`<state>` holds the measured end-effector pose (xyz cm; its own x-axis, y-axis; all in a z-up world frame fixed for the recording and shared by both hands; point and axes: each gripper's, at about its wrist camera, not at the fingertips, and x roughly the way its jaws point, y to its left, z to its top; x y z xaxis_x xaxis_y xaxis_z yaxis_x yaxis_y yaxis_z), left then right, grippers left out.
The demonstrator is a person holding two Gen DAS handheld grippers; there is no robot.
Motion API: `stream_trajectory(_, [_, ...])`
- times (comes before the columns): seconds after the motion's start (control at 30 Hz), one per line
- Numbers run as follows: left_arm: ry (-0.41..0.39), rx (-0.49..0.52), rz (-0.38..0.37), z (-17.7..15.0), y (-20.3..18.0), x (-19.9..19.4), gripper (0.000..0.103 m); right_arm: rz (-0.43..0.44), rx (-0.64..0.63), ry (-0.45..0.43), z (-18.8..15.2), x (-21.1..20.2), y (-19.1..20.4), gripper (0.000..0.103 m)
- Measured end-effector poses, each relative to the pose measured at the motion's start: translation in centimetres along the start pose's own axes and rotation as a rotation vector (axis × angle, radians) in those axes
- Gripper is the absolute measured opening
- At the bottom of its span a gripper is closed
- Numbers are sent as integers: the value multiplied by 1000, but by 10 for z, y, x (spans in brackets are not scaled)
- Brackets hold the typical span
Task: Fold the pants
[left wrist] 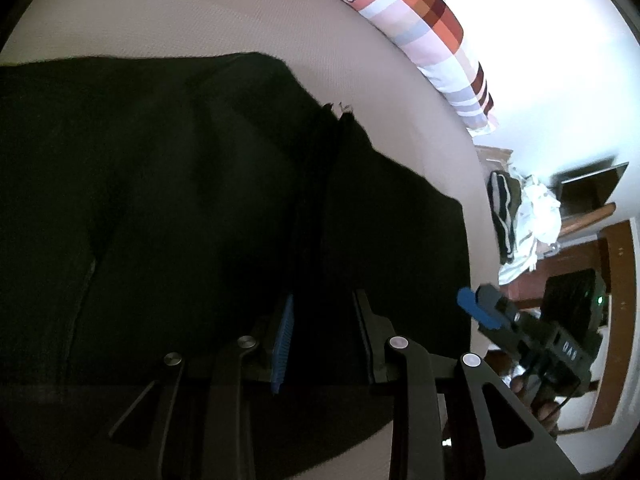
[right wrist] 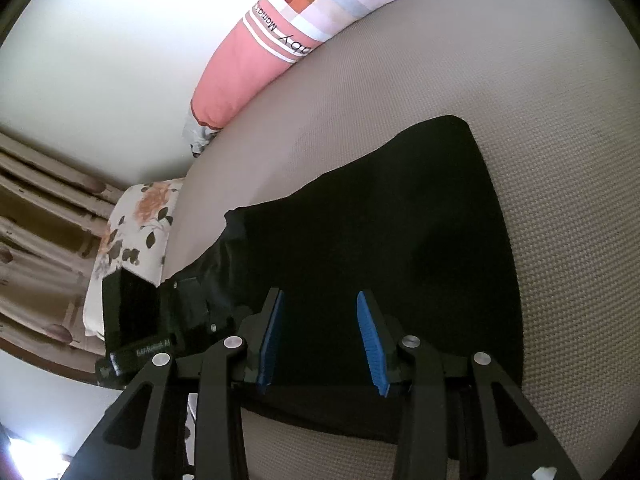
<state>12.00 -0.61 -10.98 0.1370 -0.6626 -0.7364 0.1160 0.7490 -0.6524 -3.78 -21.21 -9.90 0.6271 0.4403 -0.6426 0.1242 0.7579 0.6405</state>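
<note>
Black pants [left wrist: 180, 208] lie spread on a beige mattress [left wrist: 360, 80]; they also show in the right wrist view [right wrist: 400, 232]. My left gripper [left wrist: 324, 320] is open just above the dark cloth, its blue pads apart. My right gripper [right wrist: 320, 320] is open over the pants near their edge, nothing between its blue fingers [right wrist: 370, 344]. The right gripper also shows in the left wrist view [left wrist: 480, 308] at the mattress edge, held by a hand. The left gripper's body shows at the left of the right wrist view.
A long pink and checked pillow [left wrist: 420, 20] lies along the far side of the mattress [right wrist: 540, 120]. A floral pillow [right wrist: 136, 232] sits at the left end. Clothes [left wrist: 520, 220] are piled beyond the mattress edge, near wooden furniture [left wrist: 616, 320].
</note>
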Motion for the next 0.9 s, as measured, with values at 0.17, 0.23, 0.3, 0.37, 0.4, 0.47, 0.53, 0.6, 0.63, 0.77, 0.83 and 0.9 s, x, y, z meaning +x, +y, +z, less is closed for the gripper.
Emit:
stream_trajectory(0.17, [11,5,-37,18,-2,11,29,-1,23,-14,2,-2,-5,40])
stream_trajectory(0.23, [10,18,-18,18,-5,13,14,-1,32,-15,2,-3,-7,40])
stream_trajectory(0.3, [6,27,5,16,-7,18,8,1,41,-17,2,-3,-9,40])
stream_trajectory(0.37, [-19,29,13,13,-9,16,5,-4,49,-16,2,-3,-10,40])
stream_trajectory(0.4, [-34,37,30,11,-11,15,5,-5,51,-17,2,-3,-11,40])
stream_trajectory(0.47, [-63,46,51,6,-16,11,4,-13,53,-20,2,-4,-12,40])
stream_trajectory(0.53, [-84,68,82,2,-21,7,4,-19,50,-26,3,-5,-12,40])
stream_trajectory(0.6, [-95,75,93,-2,-20,0,4,-30,42,-33,4,-6,-10,40])
stream_trajectory(0.63, [-103,78,108,-3,-20,-3,4,-42,35,-39,4,-6,-9,40])
stream_trajectory(0.77, [-124,100,152,-4,-13,-17,4,-88,4,-37,2,-3,-6,40])
stream_trajectory(0.83, [-119,94,152,-6,-6,-18,4,-121,-5,-26,1,2,-7,40])
stream_trajectory(0.9, [-113,91,169,-7,-1,-12,4,-161,-16,-9,0,9,-8,40])
